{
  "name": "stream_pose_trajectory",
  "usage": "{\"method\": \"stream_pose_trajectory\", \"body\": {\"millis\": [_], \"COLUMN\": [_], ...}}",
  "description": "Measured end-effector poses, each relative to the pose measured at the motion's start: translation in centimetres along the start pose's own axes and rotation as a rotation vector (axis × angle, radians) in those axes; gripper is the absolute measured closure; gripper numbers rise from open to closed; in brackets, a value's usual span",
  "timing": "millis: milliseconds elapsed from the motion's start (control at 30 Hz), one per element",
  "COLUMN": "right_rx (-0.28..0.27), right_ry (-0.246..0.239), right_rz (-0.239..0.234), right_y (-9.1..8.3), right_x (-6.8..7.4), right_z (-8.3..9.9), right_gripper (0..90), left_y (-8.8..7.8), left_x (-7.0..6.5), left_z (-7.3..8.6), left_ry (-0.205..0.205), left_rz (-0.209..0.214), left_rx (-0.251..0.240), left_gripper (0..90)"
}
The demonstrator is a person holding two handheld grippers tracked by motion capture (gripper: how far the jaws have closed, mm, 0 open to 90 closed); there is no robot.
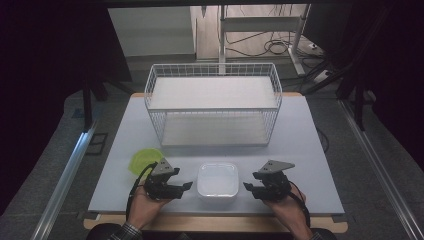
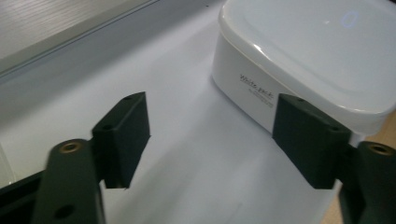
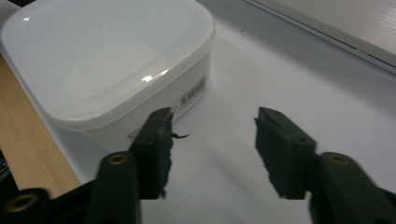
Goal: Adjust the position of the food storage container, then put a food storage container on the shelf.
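Near the front edge of the pale grey table (image 1: pixel 300 150), a white plastic box (image 1: pixel 217 180) with its lid on sits between the two hands, resting flat on the tabletop. To its left the left gripper (image 1: pixel 189 186) is held low in a hand (image 1: pixel 145 205), pointing right toward the box; its jaws stand apart with nothing between them, and in the left gripper view (image 2: pixel 212 140) the box (image 2: pixel 303 51) lies just beyond the right-hand jaw, close to it, though whether that jaw touches the box wall cannot be told. To the right of the box the right gripper (image 1: pixel 246 186) is held in the other hand (image 1: pixel 287 210), pointing left at the box, jaws likewise parted and empty; in the right gripper view (image 3: pixel 212 135) the box (image 3: pixel 102 56) sits ahead and to the left, its labelled side wall just beside the left-hand jaw. A lime green bowl (image 1: pixel 144 160) stands on the table to the left, just behind the left gripper. Farther back, in the middle of the table, a white wire basket (image 1: pixel 214 70) stands upright, well apart from the box and both grippers. Beyond the table's far edge, cables (image 1: pixel 275 47) lie on the floor.
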State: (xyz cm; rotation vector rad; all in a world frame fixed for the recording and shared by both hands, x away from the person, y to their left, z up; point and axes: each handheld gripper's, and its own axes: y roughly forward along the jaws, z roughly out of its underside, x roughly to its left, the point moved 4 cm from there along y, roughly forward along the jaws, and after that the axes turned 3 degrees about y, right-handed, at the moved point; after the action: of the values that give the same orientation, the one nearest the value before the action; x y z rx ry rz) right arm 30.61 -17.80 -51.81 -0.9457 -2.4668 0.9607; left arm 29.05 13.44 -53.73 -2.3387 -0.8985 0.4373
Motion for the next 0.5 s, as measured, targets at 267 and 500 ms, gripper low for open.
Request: {"method": "stream_pose_trajectory", "body": {"millis": [267, 500], "right_rx": [-0.034, -0.058], "right_ry": [-0.003, 0.005], "right_rz": [0.005, 0.014], "right_y": [-0.5, -0.5], "right_x": [-0.8, -1.2], "right_z": [0.3, 0.5], "right_gripper": [23.1, 10.8], "left_y": [-0.4, -0.1], "left_x": [-0.2, -0.3], "left_z": [0.2, 0.2], "left_ry": [0.015, 0.044], "left_rz": [0.012, 0.02], "left_rx": [-0.014, -0.041], "left_gripper": [12.0, 6.4]}}
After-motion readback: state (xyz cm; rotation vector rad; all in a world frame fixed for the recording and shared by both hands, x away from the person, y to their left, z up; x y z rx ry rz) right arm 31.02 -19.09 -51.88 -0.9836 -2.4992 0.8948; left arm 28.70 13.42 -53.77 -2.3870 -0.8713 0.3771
